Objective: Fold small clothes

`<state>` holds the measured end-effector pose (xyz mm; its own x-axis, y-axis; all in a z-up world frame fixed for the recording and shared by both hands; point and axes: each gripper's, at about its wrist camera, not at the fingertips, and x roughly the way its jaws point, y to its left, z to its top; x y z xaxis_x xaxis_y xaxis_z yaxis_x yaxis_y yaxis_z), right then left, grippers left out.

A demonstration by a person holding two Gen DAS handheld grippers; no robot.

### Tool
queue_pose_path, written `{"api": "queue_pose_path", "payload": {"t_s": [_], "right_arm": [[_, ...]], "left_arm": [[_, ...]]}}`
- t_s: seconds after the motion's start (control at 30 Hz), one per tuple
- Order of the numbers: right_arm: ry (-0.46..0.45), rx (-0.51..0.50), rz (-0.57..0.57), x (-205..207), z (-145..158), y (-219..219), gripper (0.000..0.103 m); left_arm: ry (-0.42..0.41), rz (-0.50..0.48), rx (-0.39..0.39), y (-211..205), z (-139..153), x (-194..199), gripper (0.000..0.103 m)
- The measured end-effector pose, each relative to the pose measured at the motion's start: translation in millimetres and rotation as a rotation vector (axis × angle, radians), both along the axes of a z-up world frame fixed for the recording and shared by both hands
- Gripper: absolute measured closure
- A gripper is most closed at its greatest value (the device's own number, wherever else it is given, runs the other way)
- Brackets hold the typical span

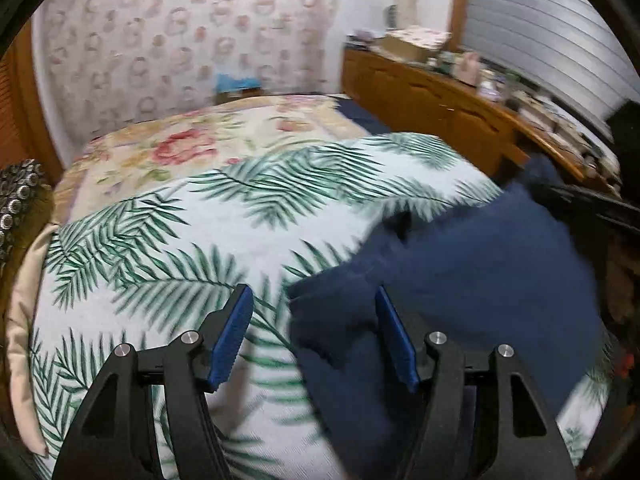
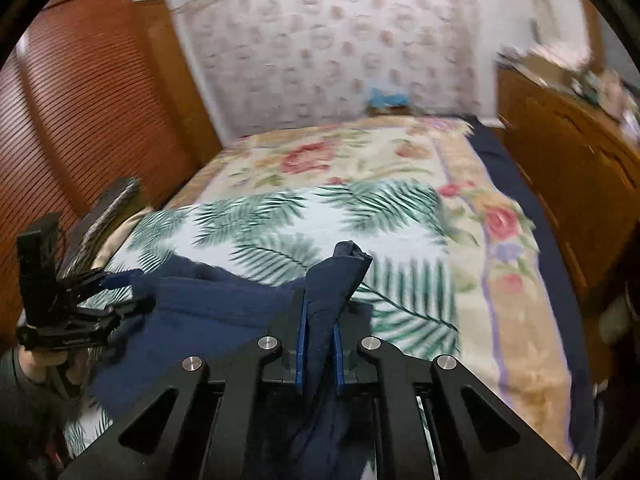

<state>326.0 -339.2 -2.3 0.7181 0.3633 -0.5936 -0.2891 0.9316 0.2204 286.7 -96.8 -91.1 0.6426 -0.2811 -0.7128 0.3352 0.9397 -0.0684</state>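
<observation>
The navy garment lies on the palm-print cloth covering the bed; right claw pinches one bunched corner; left claw gapes wide over the opposite edge, gripping nothing; next, I judge, it must close there.

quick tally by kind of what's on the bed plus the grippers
navy garment: 1
palm-leaf cloth: 1
floral bedspread: 1
grippers: 2, left gripper open, right gripper shut on the garment
total: 5
</observation>
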Motion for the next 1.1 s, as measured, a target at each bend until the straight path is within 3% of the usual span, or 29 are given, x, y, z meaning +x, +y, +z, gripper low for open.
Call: {"api": "queue_pose_path", "payload": {"t_s": [0.07,0.1,0.17,0.23,0.3,0.47,0.73,0.83,0.9,1.0,1.1], "right_arm": [[0.012,0.012,-0.014,-1,0,1,0.093],[0.005,-0.004,-0.013,-3,1,4,0.087],[0.006,-0.053,-0.026,-6,6,13,0.073],[-0.003,-0.082,-0.022,-9,8,18,0.048],[-0.007,-0.099,-0.021,-16,13,18,0.036],[0.063,-0.121,-0.018,-16,-3,10,0.036],[0.143,-0.077,0.02,4,-18,12,0.036],[0.146,-0.07,0.017,3,-17,12,0.036],[0.155,-0.046,0.021,5,-19,9,0.036],[0.159,-0.049,0.028,3,-19,7,0.037],[0.187,-0.028,0.091,4,-20,11,0.06]], "left_arm": [[0.027,-0.008,-0.002,0,-3,4,0.038],[0.026,-0.016,0.007,-1,-3,3,0.038],[0.017,-0.026,0.026,-1,1,-2,0.038],[0.025,-0.037,0.009,3,4,-8,0.038],[0.038,-0.046,-0.011,9,6,-15,0.038],[0.093,-0.067,-0.031,15,-3,-22,0.038],[0.13,-0.091,-0.087,19,-13,-18,0.039],[0.13,-0.108,-0.108,20,-13,-19,0.049],[0.145,-0.125,-0.15,21,-14,-18,0.064],[0.152,-0.12,-0.174,21,-14,-18,0.07],[0.155,-0.121,-0.18,20,-13,-19,0.083]]}}
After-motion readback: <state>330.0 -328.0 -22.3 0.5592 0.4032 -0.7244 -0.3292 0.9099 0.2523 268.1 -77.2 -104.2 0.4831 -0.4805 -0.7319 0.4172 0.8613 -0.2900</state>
